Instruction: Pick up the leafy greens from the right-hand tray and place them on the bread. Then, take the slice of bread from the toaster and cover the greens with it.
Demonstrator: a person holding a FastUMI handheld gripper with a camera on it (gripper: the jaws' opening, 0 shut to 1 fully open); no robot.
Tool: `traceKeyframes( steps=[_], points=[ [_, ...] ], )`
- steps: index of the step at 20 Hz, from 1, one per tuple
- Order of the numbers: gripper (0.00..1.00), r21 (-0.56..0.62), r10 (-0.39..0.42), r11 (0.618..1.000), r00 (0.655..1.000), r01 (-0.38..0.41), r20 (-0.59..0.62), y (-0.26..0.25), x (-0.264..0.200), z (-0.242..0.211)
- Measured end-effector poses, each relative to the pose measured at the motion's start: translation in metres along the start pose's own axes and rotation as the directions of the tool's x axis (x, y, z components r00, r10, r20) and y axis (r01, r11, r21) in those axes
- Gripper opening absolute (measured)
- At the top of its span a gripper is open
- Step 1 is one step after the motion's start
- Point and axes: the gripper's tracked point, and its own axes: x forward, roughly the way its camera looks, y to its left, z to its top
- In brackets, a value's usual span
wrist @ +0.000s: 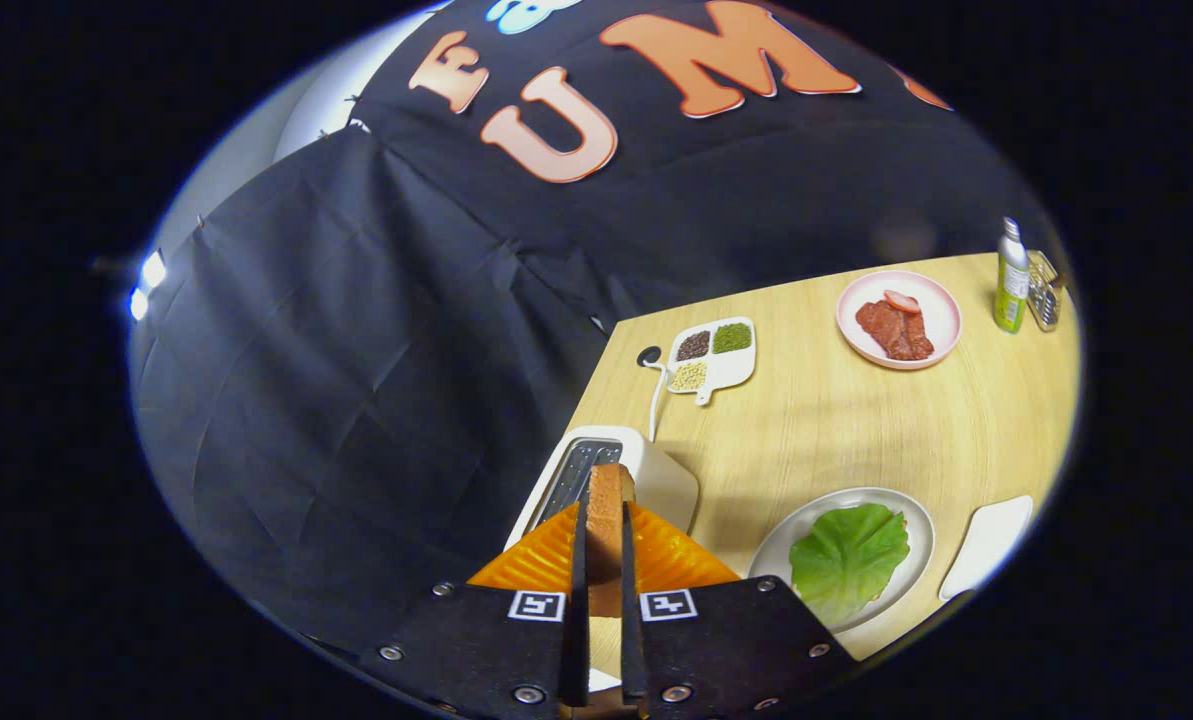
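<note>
Because the slice of bread (605,520) stands on edge between the two fingers of the tool (604,560), we see it from its thin side: a brown crust on top and a paler face lower down. Both fingers press on its flat faces, so the tool is closed on the slice and holds it above the toaster (646,470). We judge the slice to be light and fairly stiff, but crumbly; a hard squeeze could dent or break it, and a loose one could let it slip, since the toasted faces look dry. Holding it by the two broad faces near the middle, as now, seems to us the safest place.

The toaster is a pale, smooth box with rounded corners and a dark slot on top, and a white cable (656,400) runs from it over the wooden worktop (856,430), which shows a fine light grain. Just to the right of the fingers lies a round grey plate (916,520) with a leafy green (849,555) on it, wrinkled, thin and soft. We cannot tell whether bread lies under the leaf. Beside this plate is a white tray (986,545). Further off we see a white divided dish (718,358) with three kinds of grains, a pink plate (941,320) with reddish meat (894,328), and a green bottle (1010,280).
</note>
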Motion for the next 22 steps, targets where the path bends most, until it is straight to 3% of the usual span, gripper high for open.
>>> traceKeyframes(
  steps=[11,22],
  points=[
    [0.13,0.043,-0.001,0.999,1.0,0.0,0.026,-0.068,-0.029,-0.019],
    [0.13,0.049,-0.026,0.999,0.999,0.024,0.03,-0.119,-0.015,-0.042]
  ],
)
